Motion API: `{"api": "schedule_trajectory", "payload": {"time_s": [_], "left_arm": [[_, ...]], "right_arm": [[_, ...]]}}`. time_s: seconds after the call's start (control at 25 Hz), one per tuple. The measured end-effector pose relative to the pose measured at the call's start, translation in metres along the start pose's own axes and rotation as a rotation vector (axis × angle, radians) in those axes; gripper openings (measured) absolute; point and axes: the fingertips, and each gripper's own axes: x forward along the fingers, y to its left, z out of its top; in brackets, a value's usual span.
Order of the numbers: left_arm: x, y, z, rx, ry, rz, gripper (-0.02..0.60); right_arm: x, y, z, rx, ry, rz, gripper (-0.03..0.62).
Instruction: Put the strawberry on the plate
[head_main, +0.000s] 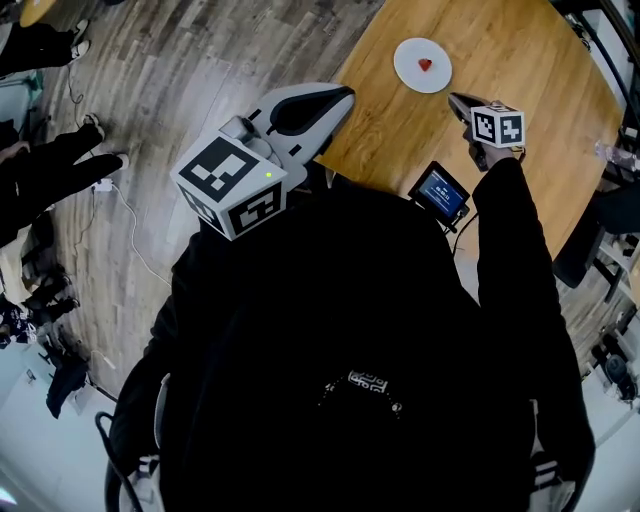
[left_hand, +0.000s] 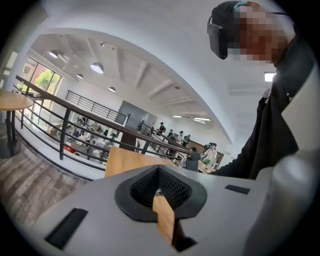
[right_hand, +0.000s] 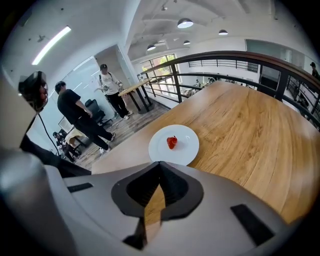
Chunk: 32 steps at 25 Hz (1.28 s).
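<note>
A red strawberry (head_main: 425, 65) lies in the middle of a white plate (head_main: 408, 55) on the round wooden table (head_main: 520, 130). In the right gripper view the strawberry (right_hand: 171, 142) and the plate (right_hand: 187, 150) sit just ahead of the jaws. My right gripper (head_main: 455, 100) hovers over the table a little to the right of the plate, tilted down, shut with nothing between its jaws (right_hand: 160, 165). My left gripper (head_main: 348, 93) is held at the table's near left edge, shut and empty, and points roughly level (left_hand: 158, 169).
A small device with a blue screen (head_main: 441, 192) stands at the table's near edge. People stand on the wooden floor to the left (head_main: 60, 165), and two more beyond the plate (right_hand: 80, 112). A white cable (head_main: 130, 215) trails on the floor. A railing (right_hand: 240, 70) runs behind the table.
</note>
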Motion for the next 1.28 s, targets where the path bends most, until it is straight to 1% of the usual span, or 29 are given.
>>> {"api": "schedule_trajectory", "payload": {"time_s": [0.08, 0.16, 0.36, 0.48, 0.6, 0.88, 1.08, 1.28], "left_arm": [[0.004, -0.007, 0.002, 0.006, 0.006, -0.018, 0.003], [0.011, -0.011, 0.003, 0.021, 0.011, -0.044, 0.003], [0.023, -0.002, 0.011, 0.054, 0.018, -0.091, 0.003], [0.029, -0.003, 0.019, 0.078, 0.025, -0.127, 0.003], [0.034, -0.006, 0.025, 0.099, 0.027, -0.159, 0.003], [0.043, -0.025, 0.047, 0.147, 0.008, -0.235, 0.003], [0.051, -0.041, 0.052, 0.161, 0.009, -0.275, 0.003], [0.053, -0.045, 0.062, 0.175, 0.003, -0.305, 0.003]], "right_arm": [[-0.012, 0.011, 0.000, -0.004, -0.016, 0.027, 0.020], [-0.023, 0.022, 0.003, -0.007, -0.056, 0.055, 0.020], [-0.056, 0.055, 0.041, -0.033, -0.175, 0.098, 0.020], [-0.086, 0.073, 0.063, -0.050, -0.249, 0.078, 0.020], [-0.118, 0.091, 0.083, -0.043, -0.331, 0.058, 0.020], [-0.187, 0.144, 0.117, -0.023, -0.518, 0.058, 0.020], [-0.222, 0.167, 0.124, -0.038, -0.594, 0.061, 0.020], [-0.242, 0.186, 0.135, -0.044, -0.660, 0.054, 0.020]]}}
